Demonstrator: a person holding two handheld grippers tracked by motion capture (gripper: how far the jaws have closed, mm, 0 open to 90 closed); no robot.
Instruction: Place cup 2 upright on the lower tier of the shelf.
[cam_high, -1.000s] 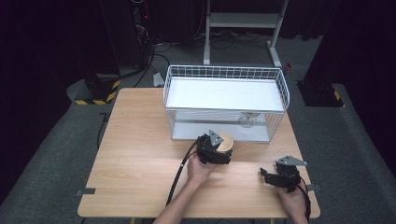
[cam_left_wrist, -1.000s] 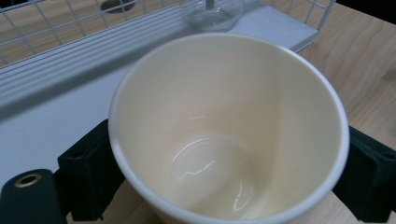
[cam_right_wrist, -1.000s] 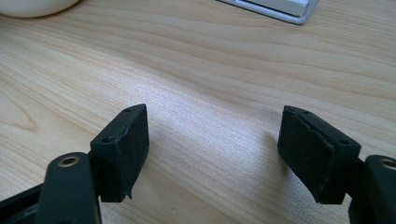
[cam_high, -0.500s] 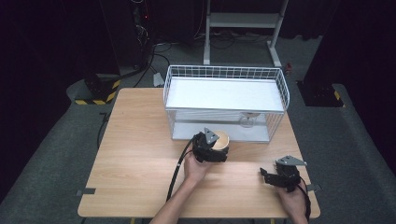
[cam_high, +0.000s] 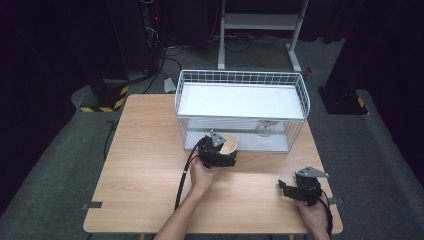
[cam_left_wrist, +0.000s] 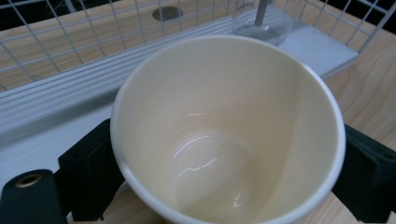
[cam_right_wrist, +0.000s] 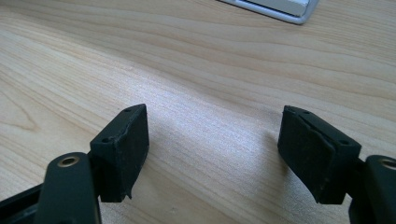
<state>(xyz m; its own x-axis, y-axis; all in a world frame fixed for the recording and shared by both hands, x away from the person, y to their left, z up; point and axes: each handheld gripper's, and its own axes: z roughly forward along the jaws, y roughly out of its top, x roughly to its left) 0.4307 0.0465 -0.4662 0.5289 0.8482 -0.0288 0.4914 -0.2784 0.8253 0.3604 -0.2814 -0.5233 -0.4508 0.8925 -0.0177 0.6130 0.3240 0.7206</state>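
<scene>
Left gripper (cam_high: 222, 156): I have it clenched on the cream cup (cam_high: 229, 145); in the left gripper view both black jaws press the cup's (cam_left_wrist: 224, 135) outer wall, one on each side.
Cup: upright, mouth open toward the camera, nothing inside it, held just in front of the wire basket's (cam_high: 240, 79) near wall.
Wire basket: white, standing at the far half of the wooden table (cam_high: 145, 165); a white tray floor lies under it.
Glass (cam_high: 265, 131): clear and stemmed, inside the basket, past the cup and toward my right side; its foot (cam_left_wrist: 261, 23) shows through the wires.
Right gripper (cam_high: 295, 190): released, jaws wide apart over bare wood (cam_right_wrist: 210, 93), well clear of the basket toward my near right corner.
</scene>
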